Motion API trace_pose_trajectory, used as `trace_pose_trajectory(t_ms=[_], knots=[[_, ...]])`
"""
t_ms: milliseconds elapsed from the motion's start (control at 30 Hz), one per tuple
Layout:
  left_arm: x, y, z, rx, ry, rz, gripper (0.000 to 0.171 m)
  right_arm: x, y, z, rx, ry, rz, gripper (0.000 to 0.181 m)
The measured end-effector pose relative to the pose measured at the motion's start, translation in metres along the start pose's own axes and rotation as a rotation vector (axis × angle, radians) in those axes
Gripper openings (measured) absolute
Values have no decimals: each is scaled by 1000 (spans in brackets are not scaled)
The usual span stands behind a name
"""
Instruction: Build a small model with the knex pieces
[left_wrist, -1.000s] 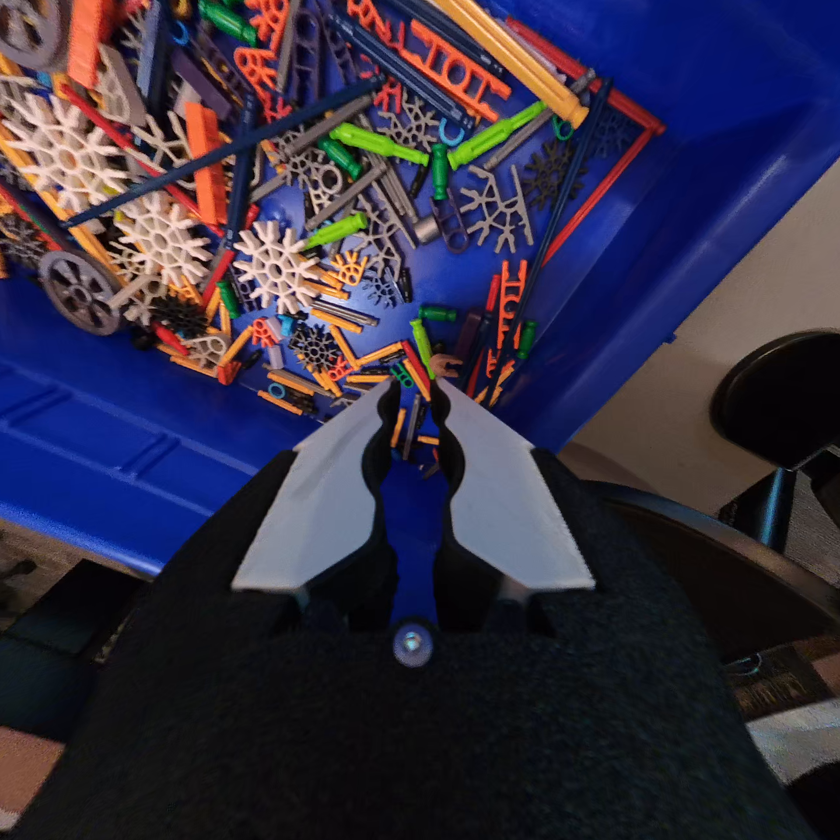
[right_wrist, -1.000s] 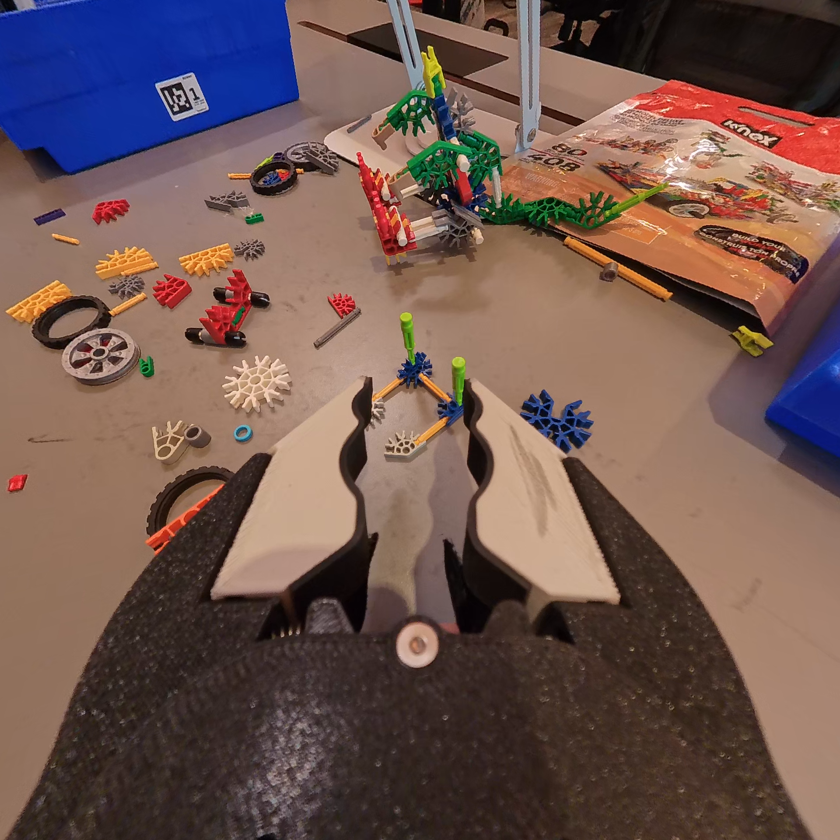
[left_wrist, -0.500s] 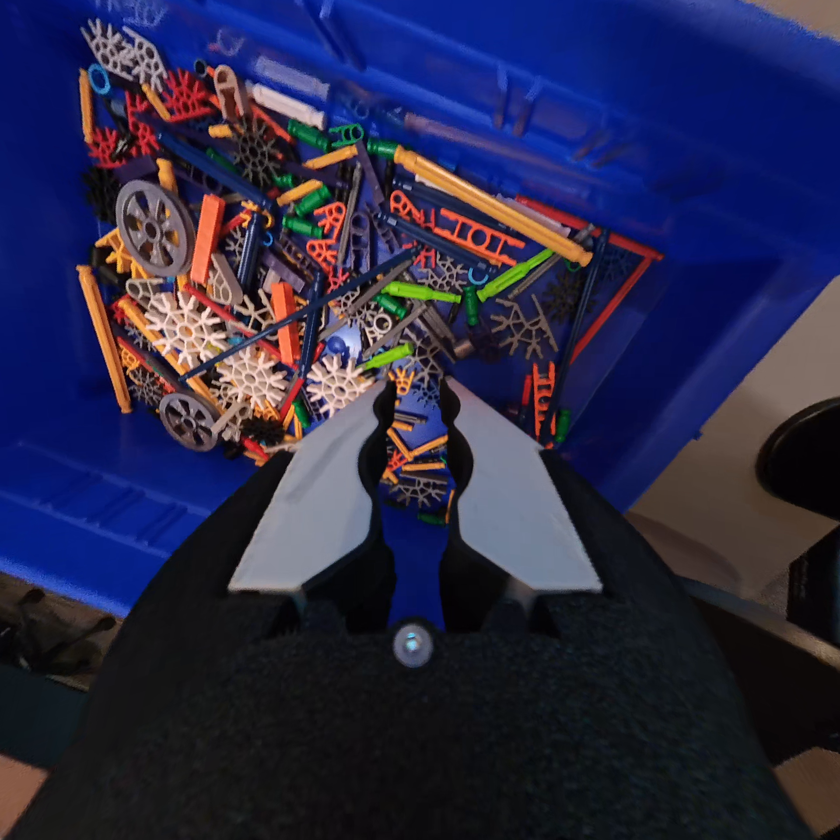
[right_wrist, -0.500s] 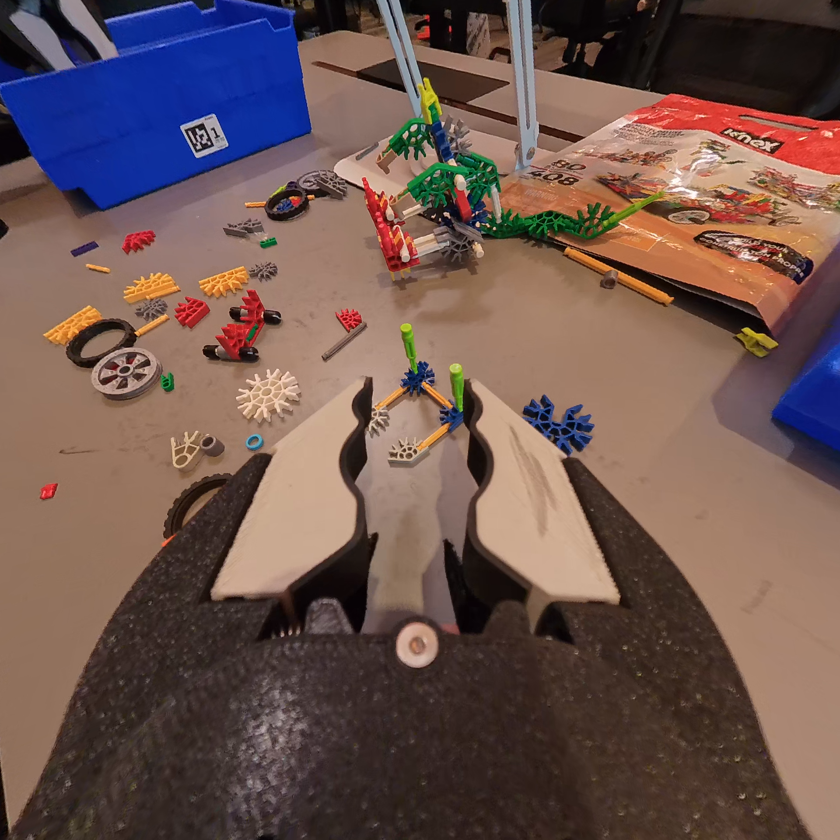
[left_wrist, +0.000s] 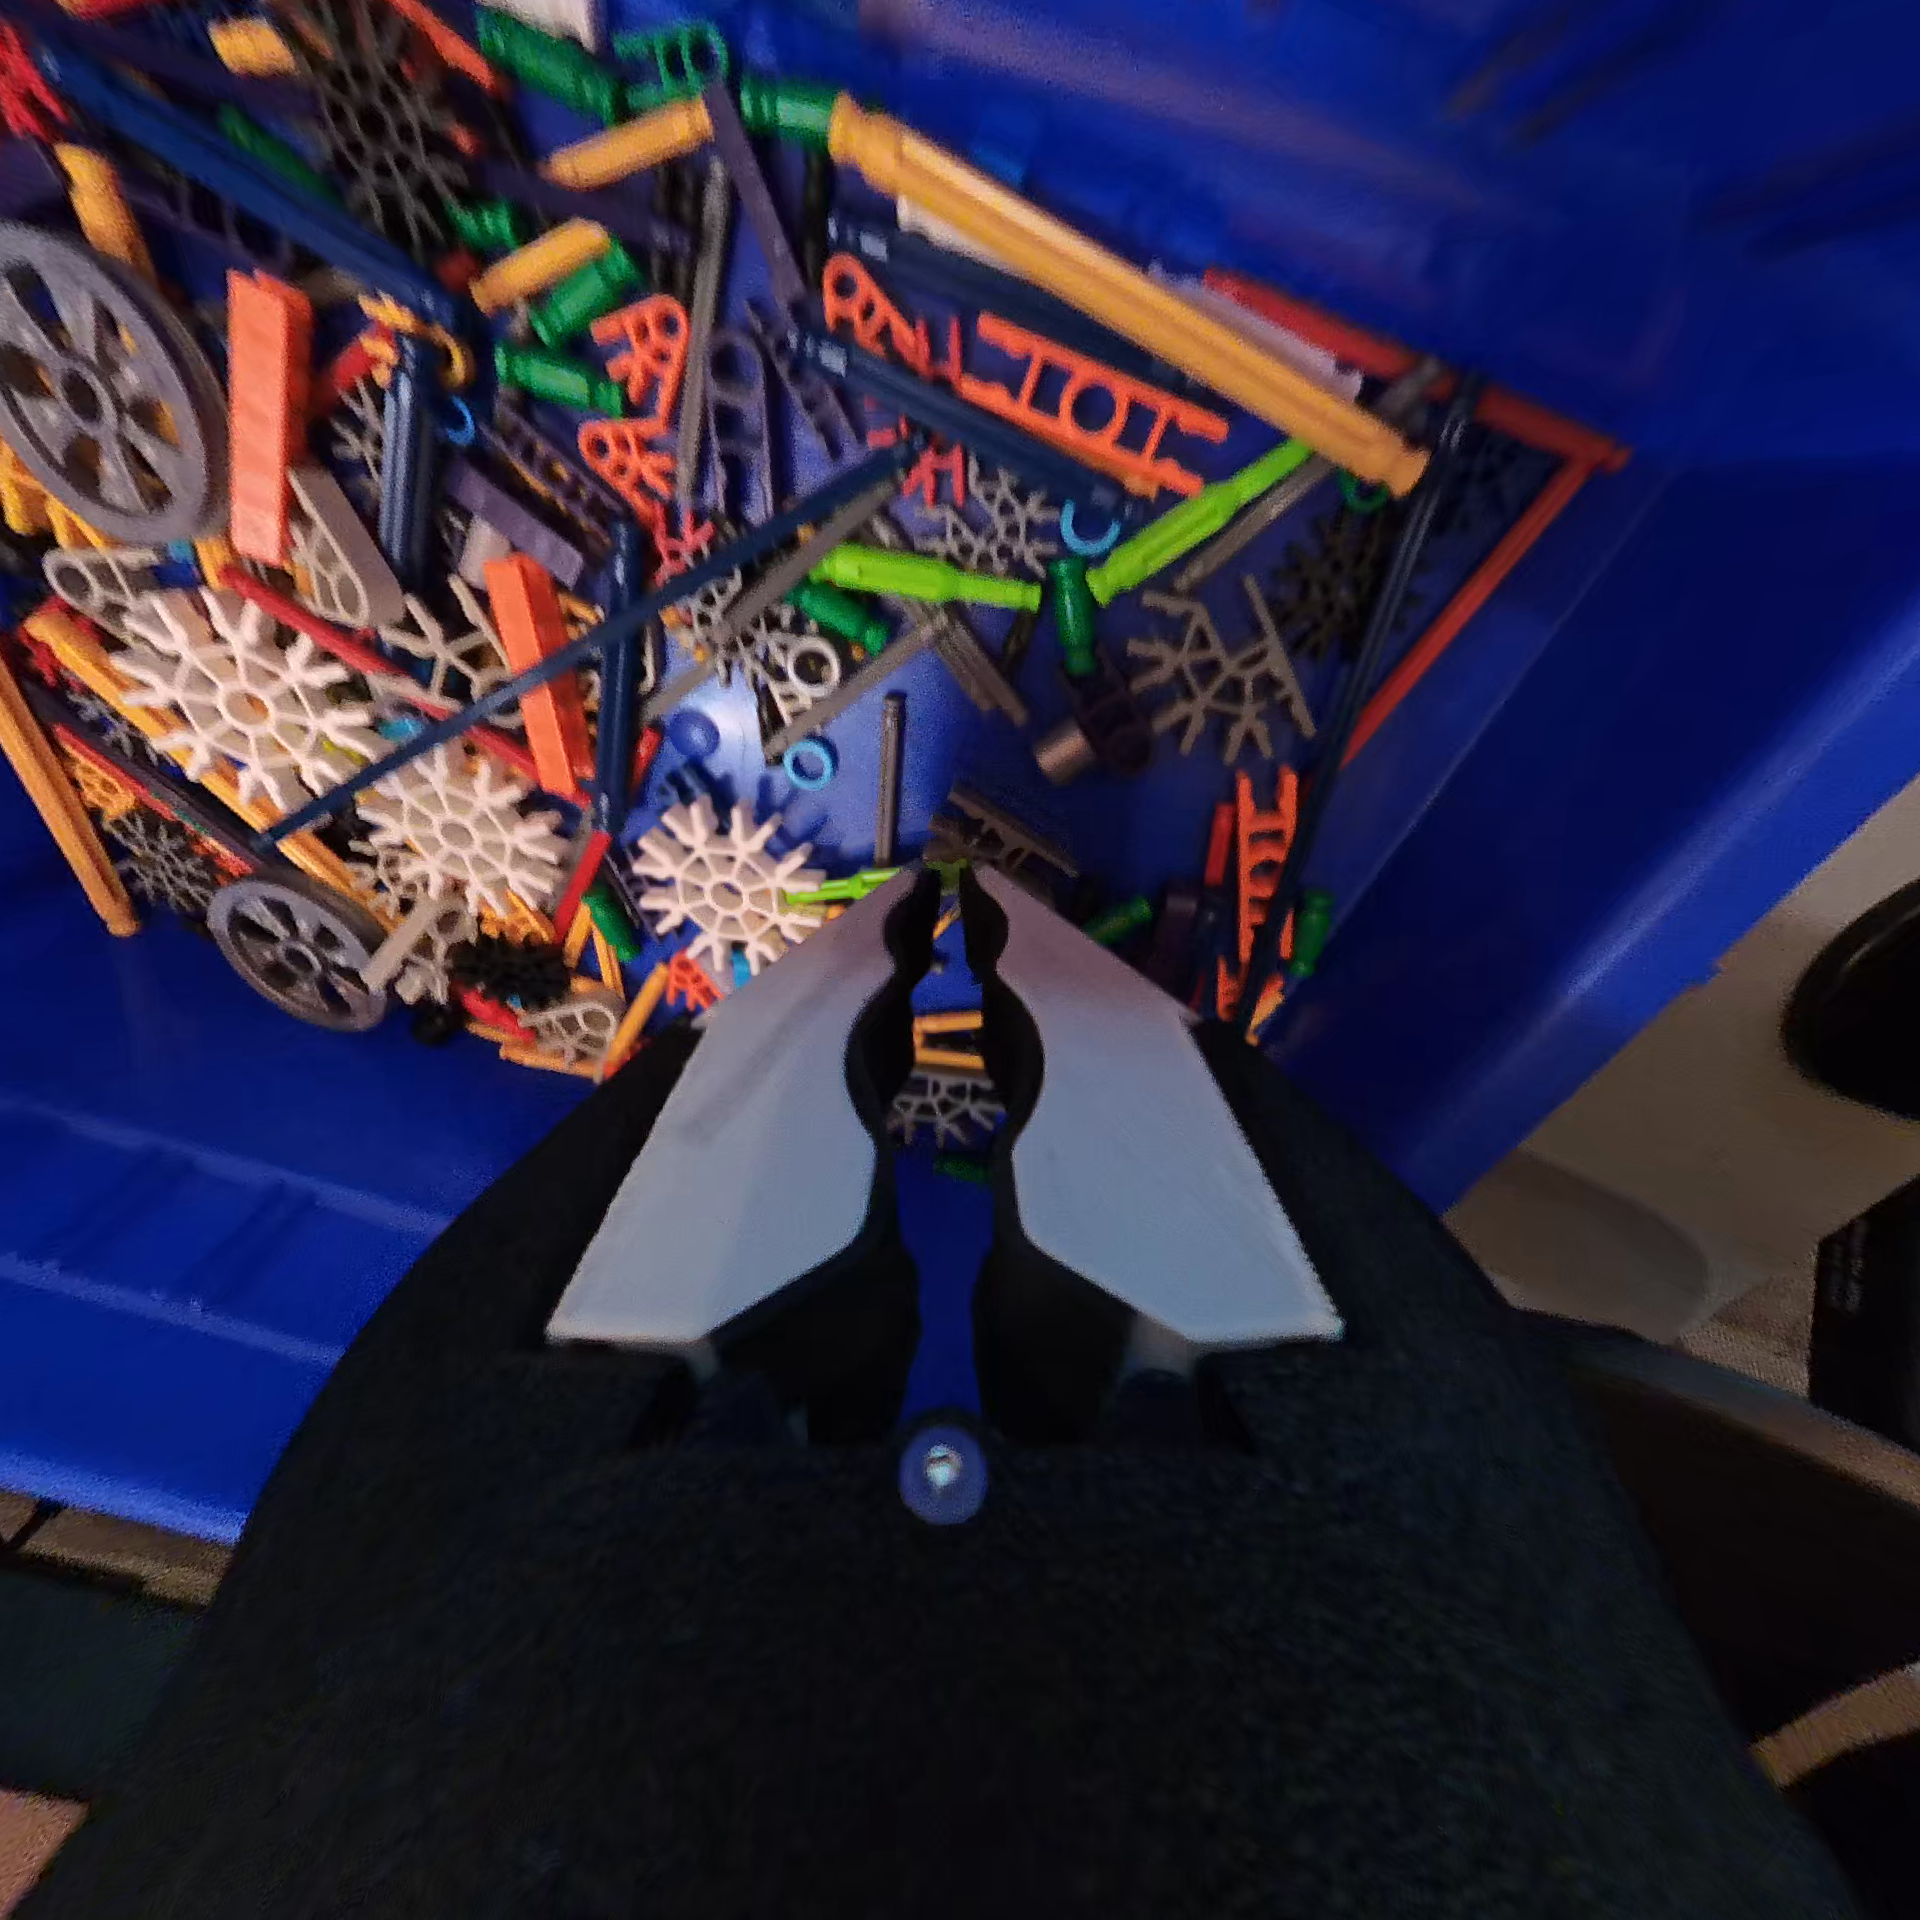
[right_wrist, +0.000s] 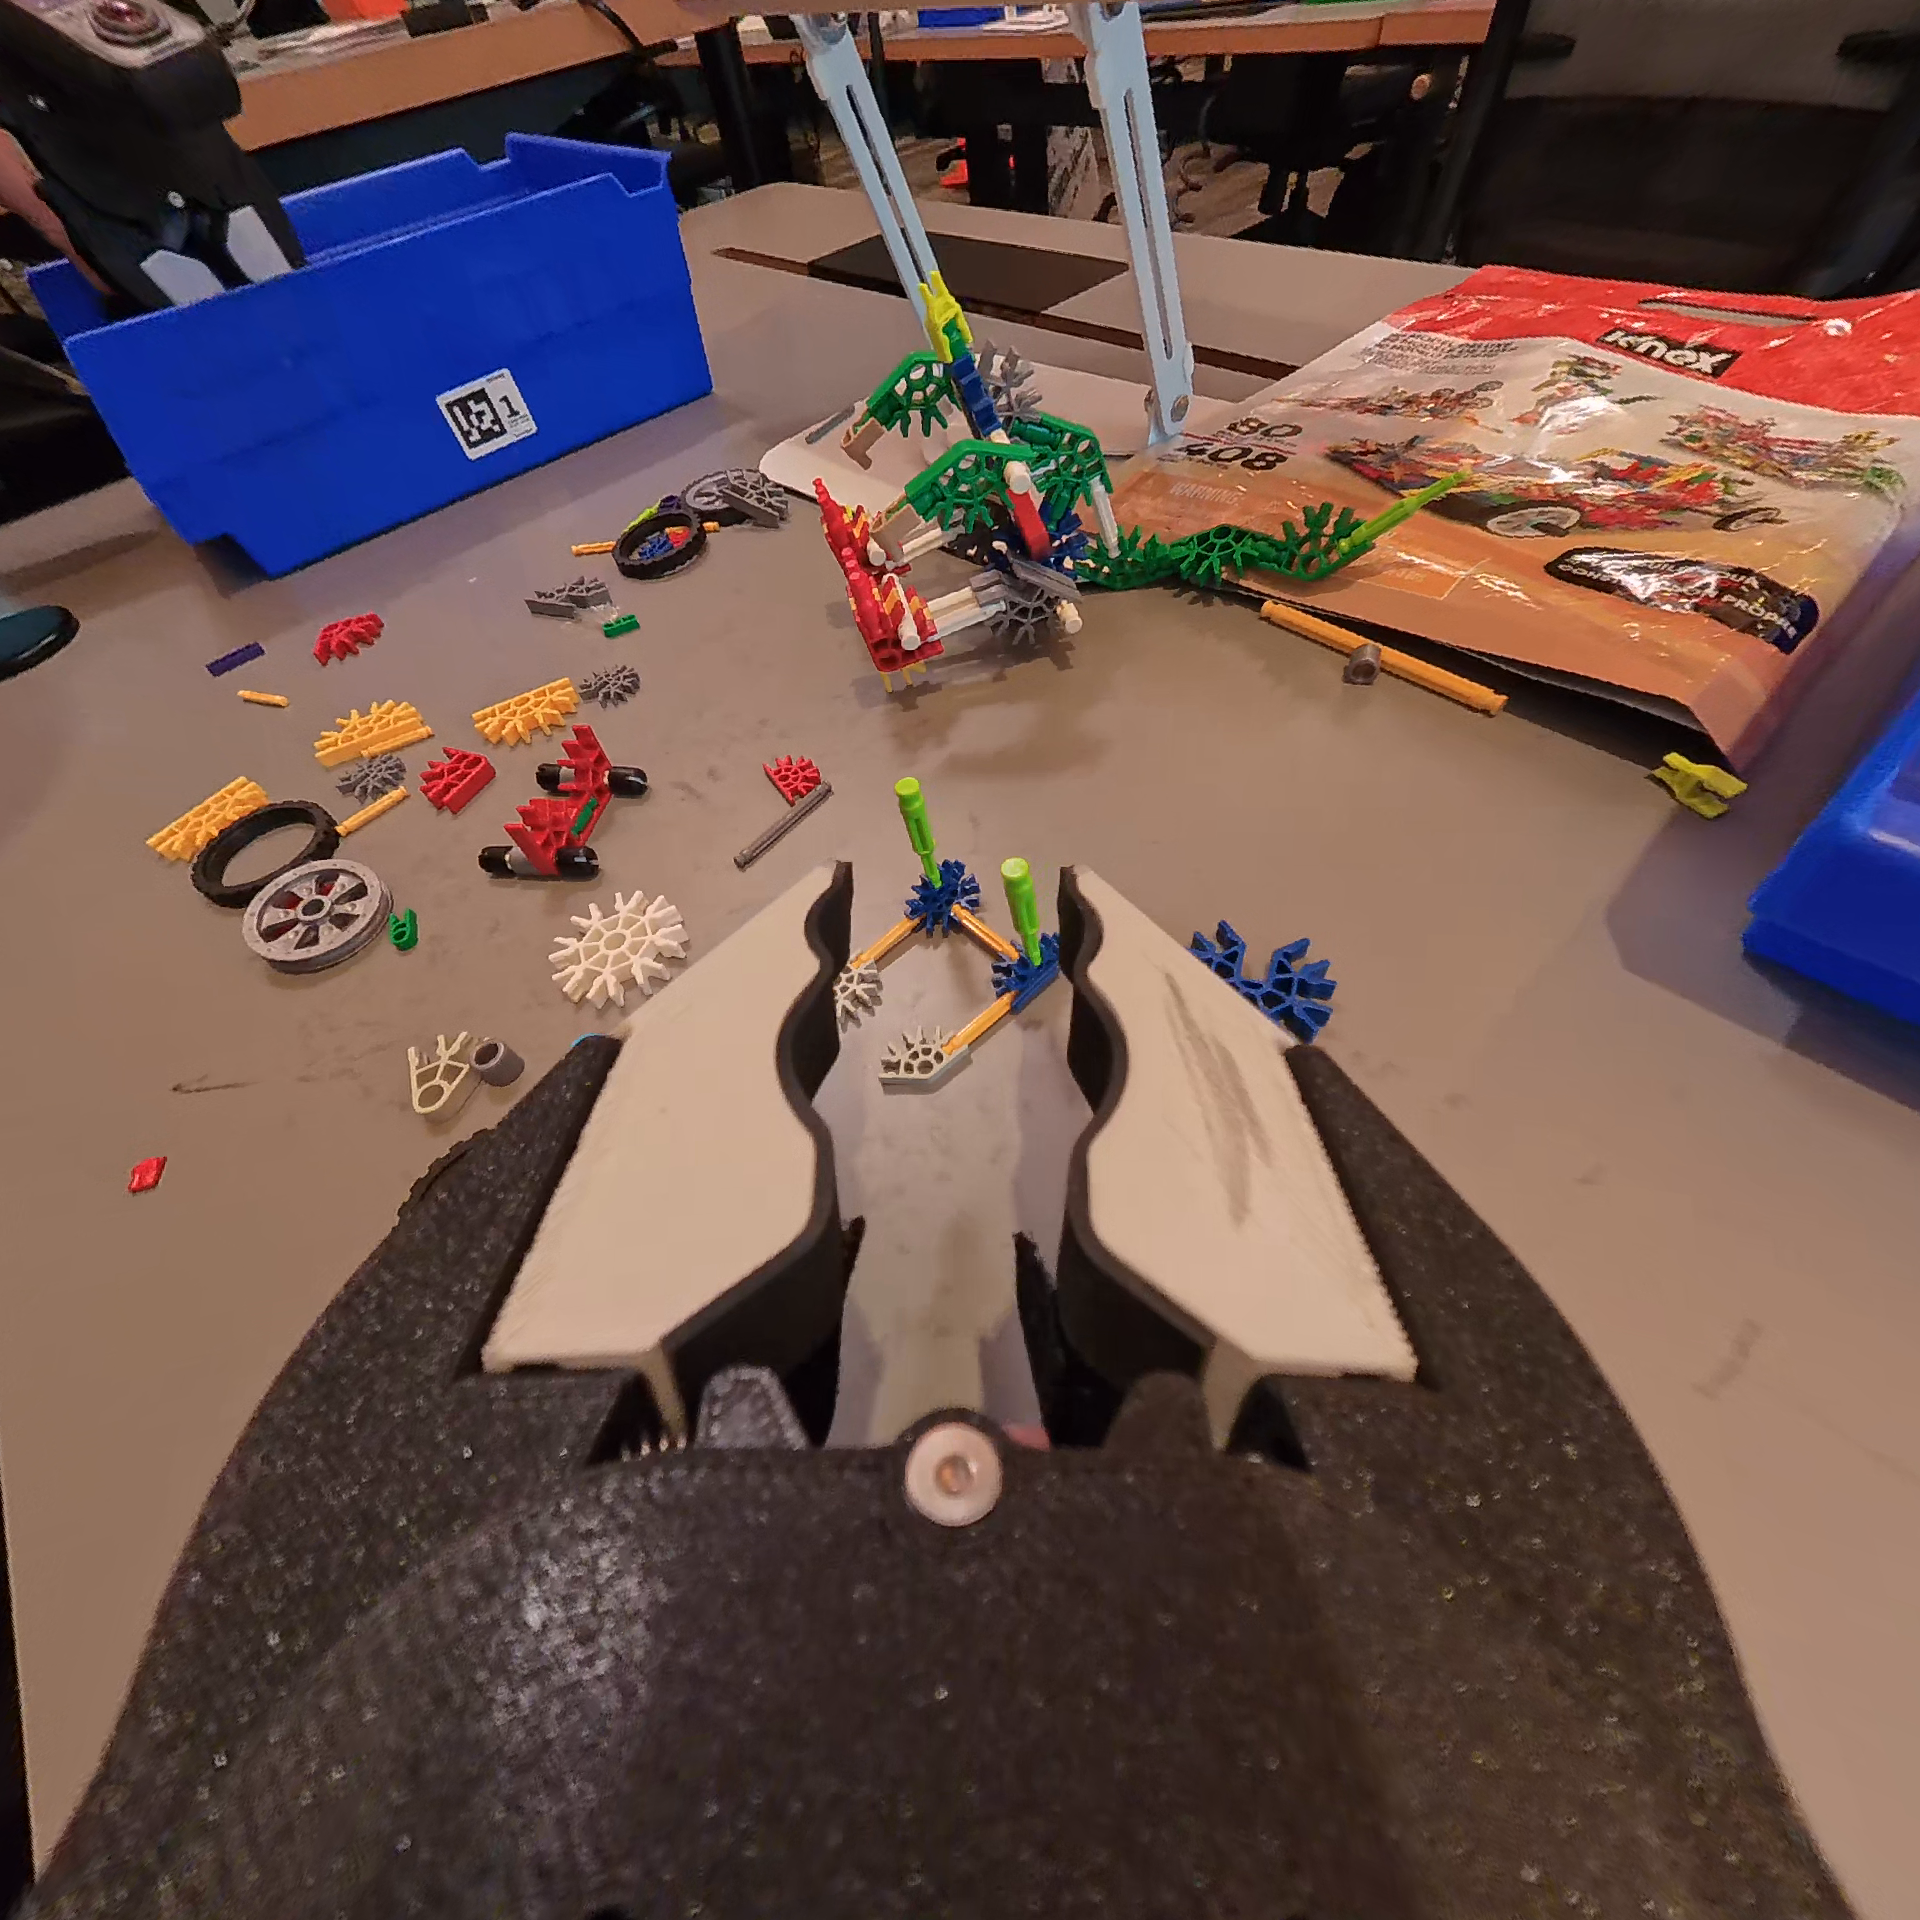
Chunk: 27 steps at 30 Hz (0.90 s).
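My left gripper (left_wrist: 942, 883) is down inside a blue bin (left_wrist: 1558, 260) full of loose construction-toy rods, connectors and wheels. Its jaws are nearly together on a light green rod (left_wrist: 847, 889) that lies beside a white snowflake connector (left_wrist: 727, 883). My right gripper (right_wrist: 951, 883) is open and empty, low over the grey table (right_wrist: 1455, 1039). Just ahead of and between its fingertips lies a small assembly (right_wrist: 951, 956) of blue and grey connectors, short yellow rods and two upright light green rods. The left gripper also shows in the right wrist view (right_wrist: 197, 249), far left, in the bin.
Loose connectors, a tyre (right_wrist: 265, 836) and a grey wheel (right_wrist: 317, 914) are scattered at the table's left. A larger green, red and blue model (right_wrist: 966, 520) stands beyond, next to a printed bag (right_wrist: 1558, 478). A blue double connector (right_wrist: 1262, 977) lies right of my fingers. Another blue bin edge (right_wrist: 1849, 883) shows at far right. Spacing between my two grippers at the tips: around 55 cm.
My left gripper has gone deeper into the bin and its jaws have narrowed onto the light green rod. My right gripper has tilted up a little; its opening is unchanged.
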<state>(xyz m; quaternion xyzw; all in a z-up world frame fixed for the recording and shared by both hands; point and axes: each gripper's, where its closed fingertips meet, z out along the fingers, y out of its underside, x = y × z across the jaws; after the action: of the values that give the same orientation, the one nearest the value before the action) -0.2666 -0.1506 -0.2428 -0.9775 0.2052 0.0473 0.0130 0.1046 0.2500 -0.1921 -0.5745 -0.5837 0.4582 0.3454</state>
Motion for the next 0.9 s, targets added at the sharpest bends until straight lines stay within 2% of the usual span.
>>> trace_pose_trajectory(t_ms=[100,200,600,733,900], knots=[[0,9,-3,-21,-20,-10,4,0,0,0,3,-2,5,39],[-5,7,-10,17,-55,-24,5,1,-2,-1,12,-5,15,39],[0,-38,-24,204,-52,76,16,6,-8,-5,60,21,28,38],[2,-43,-19,214,-51,107,27,9,-6,-3,40,44,24,38],[13,-40,-19,235,-11,129,25,12,-5,-1,32,58,35,38]])
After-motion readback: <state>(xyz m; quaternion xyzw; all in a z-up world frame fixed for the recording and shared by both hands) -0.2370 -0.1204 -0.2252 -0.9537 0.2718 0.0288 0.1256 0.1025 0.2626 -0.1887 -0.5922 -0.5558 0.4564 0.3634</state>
